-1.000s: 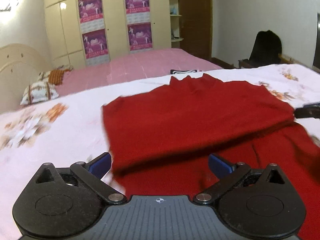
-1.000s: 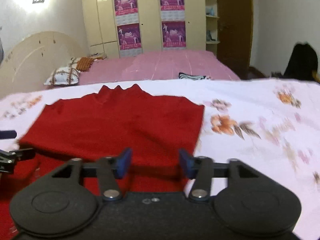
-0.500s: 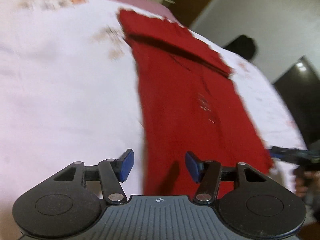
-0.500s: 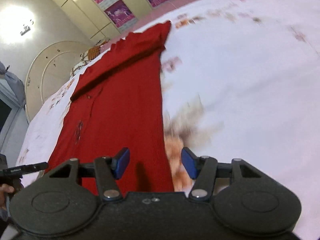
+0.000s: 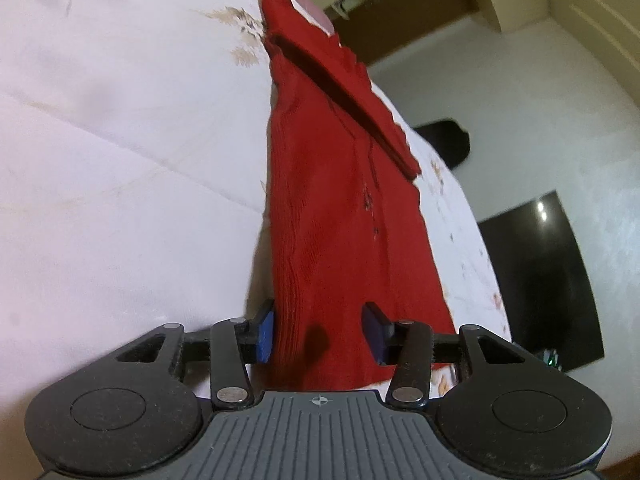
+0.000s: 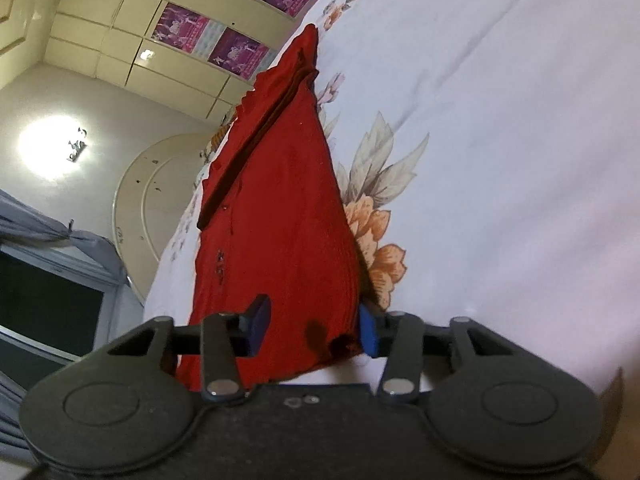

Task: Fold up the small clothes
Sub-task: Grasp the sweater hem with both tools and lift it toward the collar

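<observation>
Left wrist view shows the left tongs closing around a near corner of the red sweater lying on the floral bed, like the right tongs opposite, so a shallow bite could slip mid-fold.

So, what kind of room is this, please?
Most likely a bedroom at home. A red garment lies on a bed under a floral bedsheet, with a curved headboard behind it and a tall wardrobe carrying purple posters.
</observation>
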{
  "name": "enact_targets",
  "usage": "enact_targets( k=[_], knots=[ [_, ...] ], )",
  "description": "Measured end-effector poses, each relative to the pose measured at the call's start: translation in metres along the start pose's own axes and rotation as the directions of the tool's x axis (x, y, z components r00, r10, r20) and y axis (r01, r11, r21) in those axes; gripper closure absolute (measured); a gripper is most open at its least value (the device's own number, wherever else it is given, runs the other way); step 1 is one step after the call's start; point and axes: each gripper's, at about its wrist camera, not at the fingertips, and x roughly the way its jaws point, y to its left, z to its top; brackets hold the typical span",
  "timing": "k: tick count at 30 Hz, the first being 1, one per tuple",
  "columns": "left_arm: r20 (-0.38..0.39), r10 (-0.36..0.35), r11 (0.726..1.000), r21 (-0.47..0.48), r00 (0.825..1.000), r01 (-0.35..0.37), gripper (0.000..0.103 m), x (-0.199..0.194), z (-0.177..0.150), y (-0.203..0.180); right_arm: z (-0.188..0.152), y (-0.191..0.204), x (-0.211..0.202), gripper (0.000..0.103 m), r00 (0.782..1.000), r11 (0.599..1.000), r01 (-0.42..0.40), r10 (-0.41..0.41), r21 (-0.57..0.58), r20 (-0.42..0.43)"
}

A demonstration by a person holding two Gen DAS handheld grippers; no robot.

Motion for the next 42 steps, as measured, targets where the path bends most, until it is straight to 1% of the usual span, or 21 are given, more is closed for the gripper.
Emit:
enact_targets(
  k=[1, 2, 3, 5, 7, 8, 10, 11, 12, 13, 14, 18, 21, 23, 26, 29, 31, 33, 35, 39, 42],
  knots=[
    [0.017, 0.04, 0.999, 0.018, 0.999, -0.04, 0.084, 0.001, -0.002, -0.002, 0.001, 0.0, 0.003, 0.084, 1.0, 1.0, 0.011, -0.011, 0.002, -0.002],
    [0.03, 0.104, 0.994, 0.04, 0.994, -0.105, 0.098, 0.005, -0.001, -0.006, 0.0, 0.0, 0.006, 0.099, 0.999, 0.999, 0.04, -0.04, -0.009, -0.003],
    [0.054, 0.11, 0.993, 0.033, 0.992, -0.112, 0.098, 0.004, -0.001, -0.006, -0.001, 0.002, 0.006, 0.099, 0.997, 0.997, 0.078, -0.078, -0.028, 0.001],
    [0.131, 0.103, 0.994, 0.016, 0.986, -0.106, 0.099, -0.01, -0.002, -0.011, -0.001, 0.005, -0.001, 0.099, 0.997, 0.997, 0.069, -0.068, -0.026, 0.04],
    [0.19, 0.022, 0.999, 0.041, 0.982, -0.03, 0.098, -0.028, -0.004, -0.019, -0.001, 0.015, -0.019, 0.099, 0.994, 0.998, 0.036, -0.031, -0.053, 0.101],
    [0.192, 0.021, 0.998, 0.06, 0.981, -0.033, 0.098, -0.03, -0.005, -0.021, -0.002, 0.02, -0.029, 0.099, 0.992, 0.997, 0.01, 0.0, -0.08, 0.124],
    [0.14, 0.115, 0.99, 0.059, 0.984, -0.124, 0.098, -0.017, -0.008, -0.013, -0.005, 0.023, -0.035, 0.099, 0.991, 0.993, 0.012, 0.004, -0.115, 0.135],
    [0.103, 0.153, 0.987, 0.038, 0.983, -0.158, 0.098, -0.007, -0.009, -0.005, -0.005, 0.02, -0.03, 0.099, 0.992, 0.992, 0.047, -0.033, -0.114, 0.126],
    [0.121, 0.123, 0.992, -0.004, 0.985, -0.123, 0.098, -0.006, -0.009, 0.002, -0.004, 0.013, -0.021, 0.099, 0.992, 0.991, 0.092, -0.082, -0.099, 0.099],
    [0.127, 0.119, 0.993, -0.035, 0.985, -0.116, 0.098, -0.008, -0.006, 0.003, -0.003, 0.008, -0.013, 0.099, 0.991, 0.989, 0.12, -0.114, -0.083, 0.072],
    [0.144, 0.116, 0.993, -0.034, 0.983, -0.112, 0.099, -0.011, -0.005, 0.0, -0.003, 0.007, -0.008, 0.099, 0.99, 0.988, 0.133, -0.129, -0.073, 0.061],
    [0.197, 0.045, 0.997, -0.075, 0.979, -0.031, 0.098, -0.022, 0.005, -0.006, 0.006, 0.022, -0.02, 0.099, 0.991, 0.997, 0.039, -0.031, -0.061, 0.132],
    [0.246, 0.009, 0.995, -0.097, 0.969, 0.016, 0.098, -0.024, 0.021, -0.021, 0.021, 0.039, -0.024, 0.099, 0.983, 0.997, 0.008, 0.006, -0.072, 0.184],
    [0.284, -0.011, 0.997, -0.07, 0.959, 0.032, 0.098, -0.021, 0.038, -0.037, 0.036, 0.058, -0.026, 0.099, 0.973, 0.995, -0.013, 0.035, -0.096, 0.229],
    [0.333, -0.015, 0.995, -0.087, 0.943, 0.047, 0.098, -0.019, 0.068, -0.053, 0.065, 0.08, -0.023, 0.099, 0.956, 0.992, -0.041, 0.074, -0.12, 0.284],
    [0.373, -0.007, 0.992, -0.115, 0.928, 0.054, 0.098, -0.014, 0.107, -0.06, 0.099, 0.1, -0.009, 0.099, 0.948, 0.991, -0.018, 0.058, -0.13, 0.313],
    [0.376, 0.009, 0.992, -0.118, 0.927, 0.039, 0.098, -0.003, 0.137, -0.069, 0.122, 0.11, 0.005, 0.099, 0.948, 0.993, -0.004, 0.043, -0.122, 0.314],
    [0.37, 0.024, 0.996, -0.086, 0.929, 0.008, 0.098, 0.009, 0.166, -0.083, 0.145, 0.12, 0.022, 0.099, 0.952, 0.993, 0.008, 0.029, -0.119, 0.306],
    [0.371, 0.037, 0.997, -0.082, 0.928, -0.007, 0.098, 0.022, 0.198, -0.089, 0.169, 0.125, 0.042, 0.099, 0.953, 0.994, 0.017, 0.018, -0.112, 0.303],
    [0.364, 0.076, 0.993, -0.116, 0.928, -0.036, 0.098, 0.053, 0.25, -0.078, 0.211, 0.118, 0.083, 0.099, 0.954, 0.997, 0.005, 0.017, -0.074, 0.298],
    [0.343, 0.121, 0.987, -0.145, 0.932, -0.075, 0.098, 0.08, 0.277, -0.06, 0.239, 0.112, 0.118, 0.099, 0.962, 0.997, 0.014, 0.006, -0.073, 0.274]
  ],
)
